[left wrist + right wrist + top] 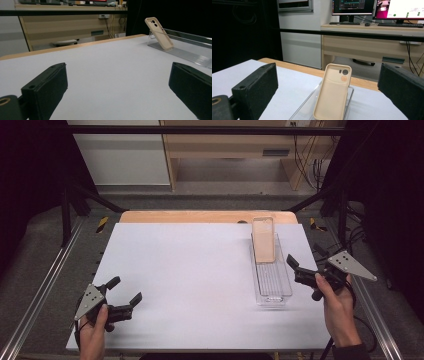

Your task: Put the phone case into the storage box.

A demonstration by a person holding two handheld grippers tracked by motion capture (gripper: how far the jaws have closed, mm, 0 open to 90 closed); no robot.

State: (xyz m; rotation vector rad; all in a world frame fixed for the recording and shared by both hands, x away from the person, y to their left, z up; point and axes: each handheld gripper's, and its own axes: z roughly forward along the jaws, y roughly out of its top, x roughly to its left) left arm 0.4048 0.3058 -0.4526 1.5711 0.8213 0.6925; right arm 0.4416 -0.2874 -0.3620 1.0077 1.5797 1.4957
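Observation:
A beige phone case (263, 240) stands leaning at the far end of a long clear plastic tray (272, 282) on the right side of the white table. My right gripper (295, 270) is open just right of the tray, about level with its middle; in its own view the open right gripper (329, 87) frames the phone case (334, 92), camera cutouts at the top, in the tray (304, 110). My left gripper (126, 289) is open and empty near the front left corner. From the left gripper (117, 92), the phone case (160, 33) and tray (190, 56) lie far right.
The white board (190, 280) covers a wooden tabletop whose far edge (200, 216) shows. Metal rails (40, 290) run along both sides, and a black bar (200, 130) crosses the back. A desk with monitors (352, 7) stands beyond the table.

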